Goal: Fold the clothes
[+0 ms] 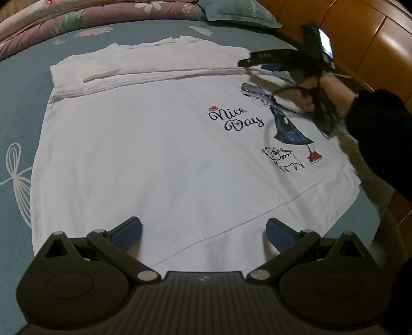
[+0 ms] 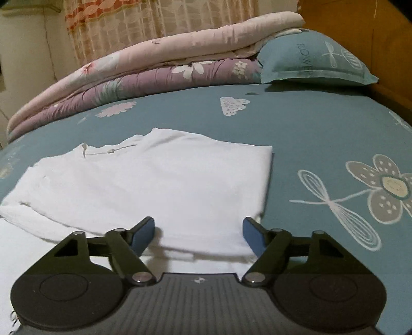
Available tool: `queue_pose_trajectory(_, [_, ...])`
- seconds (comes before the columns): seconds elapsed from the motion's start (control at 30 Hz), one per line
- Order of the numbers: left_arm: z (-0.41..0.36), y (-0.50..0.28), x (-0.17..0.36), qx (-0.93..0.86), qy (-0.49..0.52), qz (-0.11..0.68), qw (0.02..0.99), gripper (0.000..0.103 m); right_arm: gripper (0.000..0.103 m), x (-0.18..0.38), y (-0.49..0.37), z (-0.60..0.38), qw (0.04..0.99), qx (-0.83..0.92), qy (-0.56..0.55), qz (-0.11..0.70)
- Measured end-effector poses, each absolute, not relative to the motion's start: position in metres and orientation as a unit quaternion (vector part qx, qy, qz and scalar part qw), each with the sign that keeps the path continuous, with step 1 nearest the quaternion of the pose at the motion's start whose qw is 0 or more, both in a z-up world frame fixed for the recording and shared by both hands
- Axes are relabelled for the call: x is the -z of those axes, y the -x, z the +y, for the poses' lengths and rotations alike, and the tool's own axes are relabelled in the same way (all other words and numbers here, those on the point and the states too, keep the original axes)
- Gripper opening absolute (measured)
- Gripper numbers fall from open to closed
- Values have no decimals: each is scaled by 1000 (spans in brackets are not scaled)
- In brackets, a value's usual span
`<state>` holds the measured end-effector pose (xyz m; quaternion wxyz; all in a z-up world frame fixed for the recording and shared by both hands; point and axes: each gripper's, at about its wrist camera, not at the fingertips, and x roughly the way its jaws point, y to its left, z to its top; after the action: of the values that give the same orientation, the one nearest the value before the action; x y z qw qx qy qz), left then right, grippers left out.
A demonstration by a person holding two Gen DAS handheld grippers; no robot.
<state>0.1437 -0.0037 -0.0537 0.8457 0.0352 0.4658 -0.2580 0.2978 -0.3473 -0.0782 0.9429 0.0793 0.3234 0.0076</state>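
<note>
White T-shirt (image 1: 154, 159) lies flat on the teal flowered bed sheet (image 2: 322, 123), 1 side folded in. Both tools gape over it, left tool (image 1: 203, 232) and right tool (image 2: 198, 232), gripping nothing. Folded quilts (image 2: 154, 64), pillow (image 2: 314, 61), wooden headboard (image 1: 373, 46), curtain (image 2: 154, 20) behind.

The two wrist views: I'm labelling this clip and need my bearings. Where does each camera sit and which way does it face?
Left wrist: sits on the left gripper, jaws open, looking down across the printed white T-shirt; the right gripper, a hand and a dark sleeve show at right.
Right wrist: sits on the right gripper, jaws open, above the shirt's folded part, facing the quilt and pillow.
Shared: T-shirt, blue bedsheet, quilt, pillow.
</note>
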Motion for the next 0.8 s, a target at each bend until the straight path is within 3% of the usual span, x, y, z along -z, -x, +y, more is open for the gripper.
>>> queue_pose_trajectory(0.2, [-4, -146, 54, 255, -32, 467, 846, 102, 75, 47, -326, -355, 951, -5, -87, 298])
queue_pose_trajectory(0.33, [-6, -146, 55, 253, -35, 466, 847, 102, 75, 58, -369, -366, 941, 13, -112, 319])
queue_pose_trajectory(0.43, [-5, -146, 55, 254, -33, 464, 848, 102, 69, 82, -378, -374, 932, 40, -100, 346])
queue_pose_trajectory(0.63, [-3, -146, 52, 253, -36, 463, 849, 102, 67, 51, -372, -327, 945, 5, -31, 326])
queue_pose_trajectory(0.73, [-3, -144, 48, 246, -45, 459, 853, 102, 63, 36, -380, -282, 949, -56, 2, 310])
queue_pose_trajectory(0.8, [1, -142, 46, 242, -46, 456, 855, 102, 51, 35, -392, -248, 945, -95, 19, 312])
